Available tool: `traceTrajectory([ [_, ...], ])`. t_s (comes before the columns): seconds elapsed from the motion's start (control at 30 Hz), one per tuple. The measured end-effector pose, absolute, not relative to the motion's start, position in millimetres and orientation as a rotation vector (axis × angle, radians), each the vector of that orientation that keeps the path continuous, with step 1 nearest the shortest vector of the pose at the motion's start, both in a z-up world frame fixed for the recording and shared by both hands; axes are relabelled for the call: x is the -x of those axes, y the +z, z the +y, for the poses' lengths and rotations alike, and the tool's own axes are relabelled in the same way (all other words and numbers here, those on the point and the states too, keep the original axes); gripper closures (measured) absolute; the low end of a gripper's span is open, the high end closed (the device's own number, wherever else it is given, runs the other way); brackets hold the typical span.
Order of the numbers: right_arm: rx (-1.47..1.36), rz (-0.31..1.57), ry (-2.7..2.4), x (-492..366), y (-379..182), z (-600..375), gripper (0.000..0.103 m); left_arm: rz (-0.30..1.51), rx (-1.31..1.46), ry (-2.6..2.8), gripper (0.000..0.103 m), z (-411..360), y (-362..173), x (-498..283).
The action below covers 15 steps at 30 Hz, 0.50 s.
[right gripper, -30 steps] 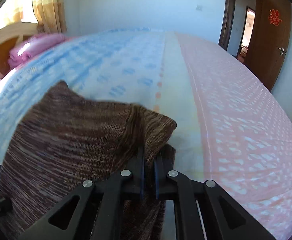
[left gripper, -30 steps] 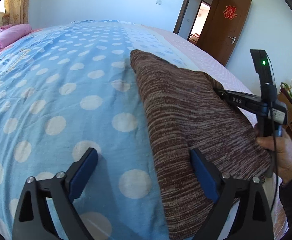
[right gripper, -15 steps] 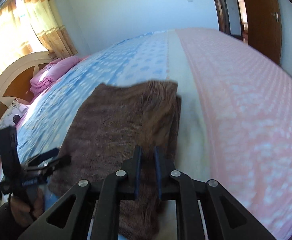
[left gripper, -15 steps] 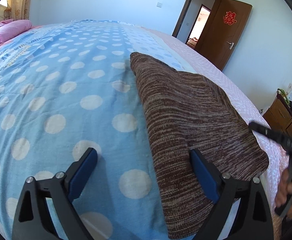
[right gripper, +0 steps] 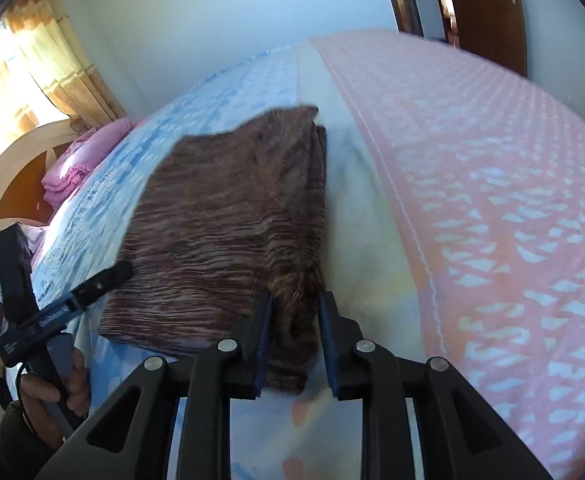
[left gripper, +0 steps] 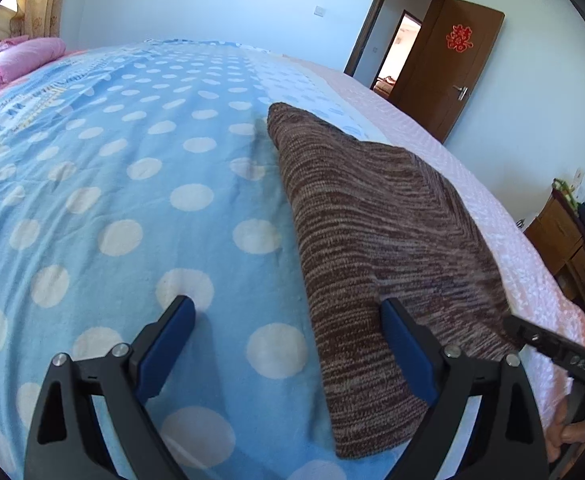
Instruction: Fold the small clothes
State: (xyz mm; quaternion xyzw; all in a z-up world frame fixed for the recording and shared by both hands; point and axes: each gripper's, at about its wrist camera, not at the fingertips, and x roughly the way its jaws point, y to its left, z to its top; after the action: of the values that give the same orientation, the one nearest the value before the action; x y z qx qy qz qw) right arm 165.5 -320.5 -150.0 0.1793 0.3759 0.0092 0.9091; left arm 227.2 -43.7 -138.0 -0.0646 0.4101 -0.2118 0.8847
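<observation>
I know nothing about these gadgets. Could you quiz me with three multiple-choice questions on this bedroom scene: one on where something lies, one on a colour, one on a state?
1. Where does the folded brown knit lie?
A. on the floor
B. on the bedspread
C. on a chair

2. What colour is the folded bedding near the headboard?
A. pink
B. green
C. black

3. How is the door?
A. shut
B. taken off
C. standing open

Answers:
1 B: the knit lies flat where the blue dotted cloth meets the pink part.
2 A: the right wrist view shows a pink stack.
3 C: the door leaf is swung aside and another room shows through the doorway.
</observation>
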Motion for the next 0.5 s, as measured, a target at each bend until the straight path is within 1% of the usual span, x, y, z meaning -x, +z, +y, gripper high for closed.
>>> traceTrajectory([
  [0.07, -0.318, 0.735, 0.005, -159.1, -144.9, -309.8, 0.081, 0.853, 0.127, -0.424, 0.007, -43.0, -138.1, -224.8],
  [0.17, -0.282, 0.813, 0.041, -166.8, -163.1, -295.8, 0.08, 0.859, 0.097, -0.392, 0.007, -44.9, -138.3, -219.0],
  [0.33, -0.209, 0.841, 0.055, -158.0, -154.6, -293.3, 0.079, 0.862, 0.025, -0.346, 0.007, -43.3, -137.7, -202.7],
  [0.5, -0.258, 0.768, 0.049, -124.2, -141.5, -305.8, 0.078, 0.881, 0.02, -0.287, 0.007, -40.4, -130.7, -198.1],
])
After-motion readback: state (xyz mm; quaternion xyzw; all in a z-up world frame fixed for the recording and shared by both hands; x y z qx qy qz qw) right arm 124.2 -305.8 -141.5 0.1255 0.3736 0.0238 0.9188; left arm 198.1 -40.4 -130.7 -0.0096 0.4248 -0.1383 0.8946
